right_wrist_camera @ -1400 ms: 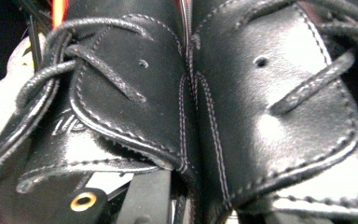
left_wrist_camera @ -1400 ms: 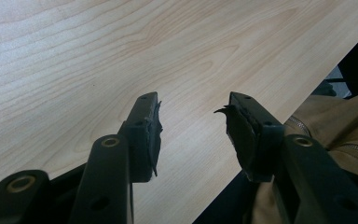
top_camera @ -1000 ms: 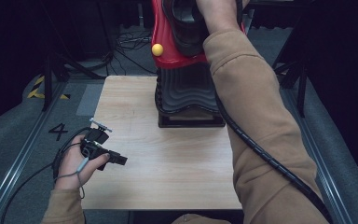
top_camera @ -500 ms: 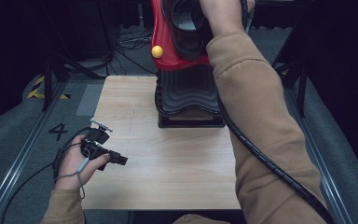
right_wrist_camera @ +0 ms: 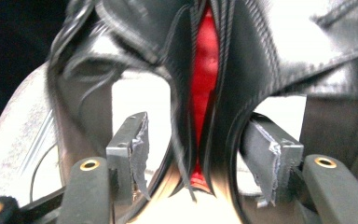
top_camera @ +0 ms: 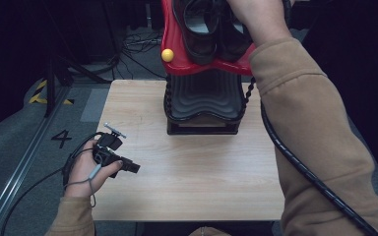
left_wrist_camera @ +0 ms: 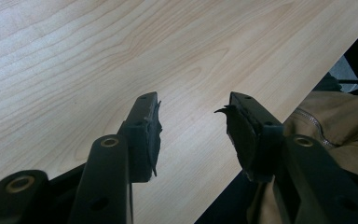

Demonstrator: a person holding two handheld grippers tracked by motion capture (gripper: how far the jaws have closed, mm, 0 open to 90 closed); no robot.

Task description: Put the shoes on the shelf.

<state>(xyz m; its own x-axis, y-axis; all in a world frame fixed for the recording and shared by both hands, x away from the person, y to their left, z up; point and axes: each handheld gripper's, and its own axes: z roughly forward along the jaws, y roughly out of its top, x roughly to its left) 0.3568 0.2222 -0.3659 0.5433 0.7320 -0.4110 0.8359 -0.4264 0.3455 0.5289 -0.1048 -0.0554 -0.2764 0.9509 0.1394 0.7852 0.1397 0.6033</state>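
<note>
Two black leather shoes (top_camera: 202, 29) sit on the red top shelf (top_camera: 177, 54) of a rack at the table's far side. A person's right hand (top_camera: 256, 14) reaches over them. In the right gripper view my right gripper (right_wrist_camera: 196, 126) has just been opening. The shoes' adjoining edges (right_wrist_camera: 228, 93) stand between its jaws, and the left pad (right_wrist_camera: 137, 135) is clear of the leather. My left gripper (top_camera: 133, 167) rests low over the wooden table (top_camera: 202, 167) at its left side. It is open (left_wrist_camera: 193, 105) with nothing between its pads.
Under the red shelf is a black ribbed shelf (top_camera: 204, 98) of the same rack. A yellow ball (top_camera: 167, 55) sticks out at the red shelf's left edge. A black cable (top_camera: 300, 167) trails along the right sleeve. Dark floor, cables and a rail (top_camera: 24, 167) surround the table.
The right forearm has shifted a little to the right over the shoes. The left hand and its gripper have stayed in place.
</note>
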